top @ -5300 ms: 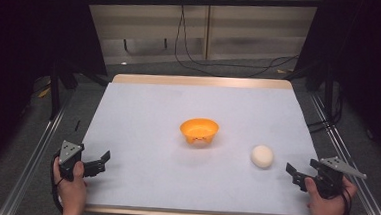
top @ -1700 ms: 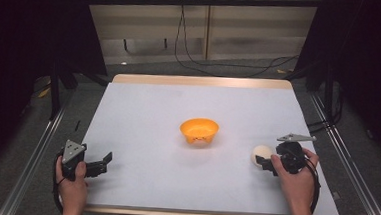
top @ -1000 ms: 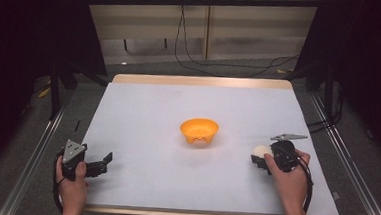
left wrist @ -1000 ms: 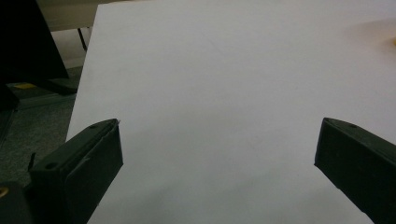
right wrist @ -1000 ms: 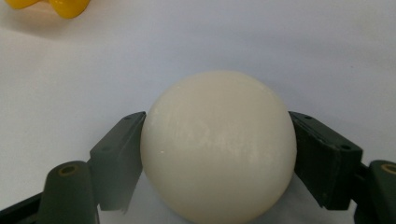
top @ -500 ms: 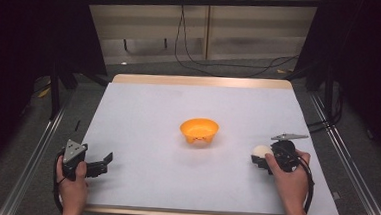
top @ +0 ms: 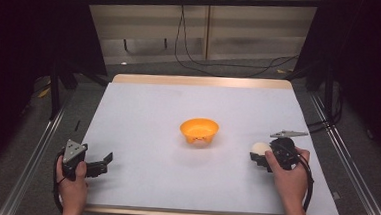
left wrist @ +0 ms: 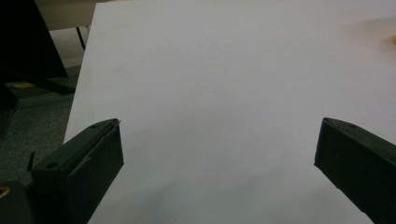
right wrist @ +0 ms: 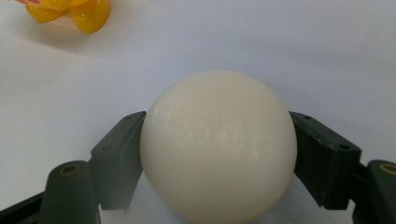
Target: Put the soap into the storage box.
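One pale ball [right wrist: 218, 147] sits on the bench [top: 178, 117] at its right side, clamped between the fingers [right wrist: 119, 156] of the right gripper [top: 259, 157]. In the right gripper view both black pads press flat against the ball's sides, one at each flank, and the ball rests on the white surface. In the high view the ball [top: 259, 149] shows as a small cream round just at the tip of the gripper, with the person's right hand [top: 287, 174] wrapped around the gripper body behind it.

An orange bowl [top: 199, 130] stands near the middle of the bench, well apart from the ball and to its left; its edge [right wrist: 70, 11] shows at the top left corner of the right gripper view.

The left gripper [top: 100, 164] lies low at the front left corner of the bench, held in the left hand [top: 72, 188]. Its fingers [left wrist: 84, 172] stand wide apart with nothing between them but bare white bench.
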Motion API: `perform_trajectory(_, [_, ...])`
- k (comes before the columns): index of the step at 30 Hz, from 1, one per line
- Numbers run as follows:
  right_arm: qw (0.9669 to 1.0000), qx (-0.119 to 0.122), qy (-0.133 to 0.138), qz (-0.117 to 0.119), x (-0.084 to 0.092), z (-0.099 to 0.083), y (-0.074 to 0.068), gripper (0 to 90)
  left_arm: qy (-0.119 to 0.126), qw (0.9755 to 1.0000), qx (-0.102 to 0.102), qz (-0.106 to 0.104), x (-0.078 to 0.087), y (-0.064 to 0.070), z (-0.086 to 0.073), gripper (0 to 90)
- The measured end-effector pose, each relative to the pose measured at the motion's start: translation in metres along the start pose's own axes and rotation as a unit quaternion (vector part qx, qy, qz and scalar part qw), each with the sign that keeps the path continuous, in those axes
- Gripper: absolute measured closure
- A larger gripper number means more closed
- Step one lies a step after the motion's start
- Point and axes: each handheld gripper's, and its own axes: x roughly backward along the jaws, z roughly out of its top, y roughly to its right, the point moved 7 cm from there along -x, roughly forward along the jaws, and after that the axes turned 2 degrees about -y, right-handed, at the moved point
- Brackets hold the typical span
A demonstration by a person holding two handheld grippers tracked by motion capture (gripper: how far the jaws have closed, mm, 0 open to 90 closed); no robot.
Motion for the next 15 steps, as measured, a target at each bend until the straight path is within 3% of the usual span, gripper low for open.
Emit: perform_trajectory(15, [1.0000,0.002,0.001,0.003,0.0019,0.0075,-0.0019,24.2,0.000,1.0000,-0.001,0.000,0.0003,-0.0002,-0.0001,0.9])
